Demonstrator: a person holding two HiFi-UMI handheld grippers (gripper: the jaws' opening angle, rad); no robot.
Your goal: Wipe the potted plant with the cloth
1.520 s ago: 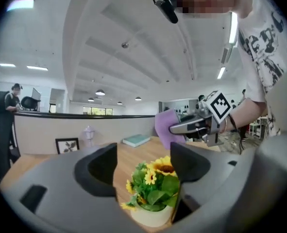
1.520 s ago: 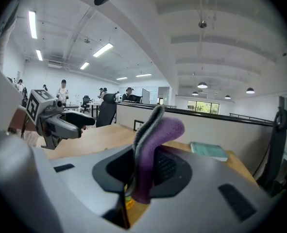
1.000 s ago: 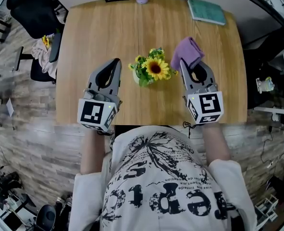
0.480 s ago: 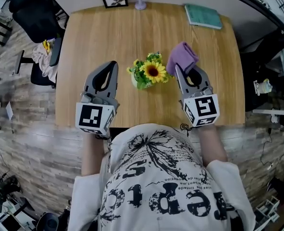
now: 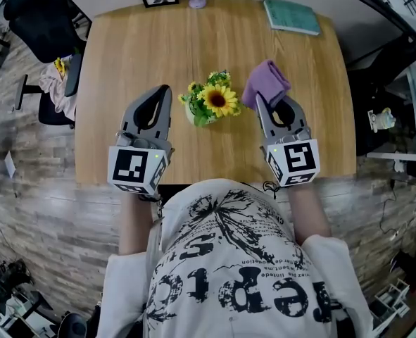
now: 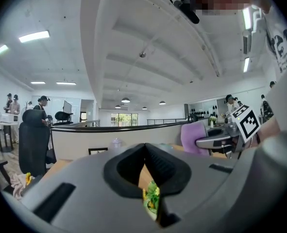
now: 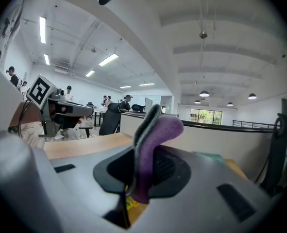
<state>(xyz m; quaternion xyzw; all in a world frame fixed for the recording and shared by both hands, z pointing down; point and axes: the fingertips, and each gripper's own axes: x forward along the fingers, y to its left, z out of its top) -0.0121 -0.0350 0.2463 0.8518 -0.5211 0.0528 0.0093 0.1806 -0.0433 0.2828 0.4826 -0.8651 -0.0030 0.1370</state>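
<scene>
Jaws of the left gripper (image 5: pixel 165 91), left of centre in the head view, are pressed together with nothing between them. It hovers just left of the potted plant (image 5: pixel 209 103), probably kept free to steady the pot while the other side wipes. The plant, a sunflower among smaller yellow blooms, stands upright at the middle of the wooden table (image 5: pixel 144 48), between the two tools and touched by neither. Just right of it, the purple cloth (image 5: pixel 265 83) sticks up, folded, from the right gripper (image 5: pixel 260 101). That gripper's jaws clamp the cloth's lower edge, so a loose flap is free to brush the leaves. Wiping looks not yet begun: the cloth is close beside the blooms with no contact evident. A teal book (image 5: pixel 292 16) lies at the upper right, well clear of the work.
</scene>
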